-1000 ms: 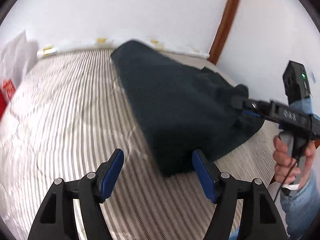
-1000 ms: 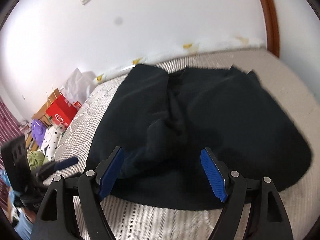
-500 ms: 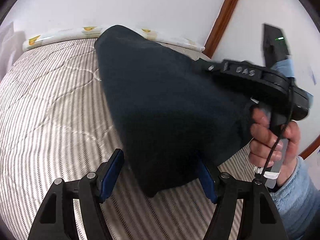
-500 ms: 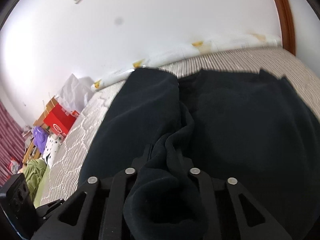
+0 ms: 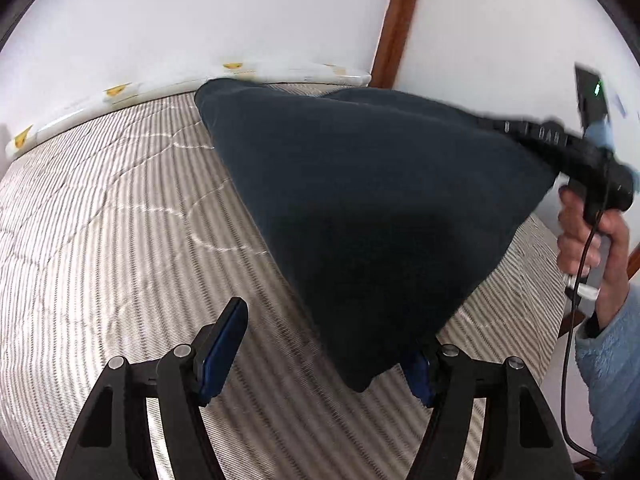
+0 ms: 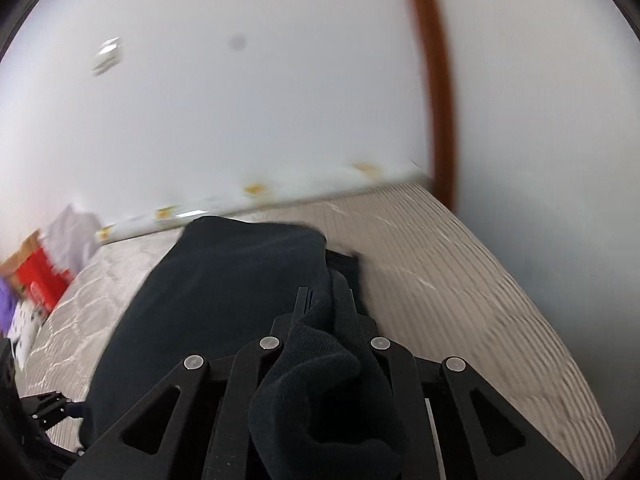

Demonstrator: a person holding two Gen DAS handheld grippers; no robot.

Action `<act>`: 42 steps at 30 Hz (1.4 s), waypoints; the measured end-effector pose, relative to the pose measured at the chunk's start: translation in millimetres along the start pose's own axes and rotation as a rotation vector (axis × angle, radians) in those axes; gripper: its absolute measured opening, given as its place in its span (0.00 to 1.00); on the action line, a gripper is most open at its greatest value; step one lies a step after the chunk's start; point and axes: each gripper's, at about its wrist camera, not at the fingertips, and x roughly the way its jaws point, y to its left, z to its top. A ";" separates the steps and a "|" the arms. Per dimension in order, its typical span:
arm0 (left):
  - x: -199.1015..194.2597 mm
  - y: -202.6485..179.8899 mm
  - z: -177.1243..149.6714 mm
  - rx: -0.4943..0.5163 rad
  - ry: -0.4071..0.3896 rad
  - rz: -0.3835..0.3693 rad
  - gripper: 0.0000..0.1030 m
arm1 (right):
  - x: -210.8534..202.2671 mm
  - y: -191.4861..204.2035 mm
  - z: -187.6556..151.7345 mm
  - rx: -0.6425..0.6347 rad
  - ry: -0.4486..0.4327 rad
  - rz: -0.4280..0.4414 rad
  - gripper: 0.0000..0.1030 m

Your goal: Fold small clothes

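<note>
A dark navy garment is partly lifted off the striped bed. My right gripper is shut on a bunched edge of the garment and holds it up; in the left wrist view it shows at the right, held by a hand. The cloth stretches from it down to the bed's far end. My left gripper is open, low over the bed. The garment's hanging lower corner drapes in front of its right finger; its left finger is bare.
A white wall and a brown door frame lie behind the bed. A white patterned strip runs along the bed's far edge. A red box and bags stand left of the bed. A cable hangs from the right gripper.
The right gripper closed on the garment's edge and lifted it up and back, so the cloth rose off the bed. The left gripper stayed open as the hanging corner came over its right finger.
</note>
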 end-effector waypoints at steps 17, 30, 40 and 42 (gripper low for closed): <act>-13.5 22.0 4.9 -0.116 -0.080 0.068 0.11 | 23.4 -22.7 -51.8 0.085 0.201 -0.004 0.22; -81.0 131.6 -46.0 -0.296 -0.094 0.210 0.11 | 31.5 113.6 -60.4 -0.057 0.199 0.280 0.21; -79.6 118.2 -61.2 -0.279 -0.062 0.211 0.15 | 17.9 97.0 -78.3 -0.108 0.201 0.252 0.30; -84.0 116.5 -65.3 -0.291 -0.057 0.187 0.23 | 7.7 93.7 -73.3 -0.112 0.193 0.223 0.37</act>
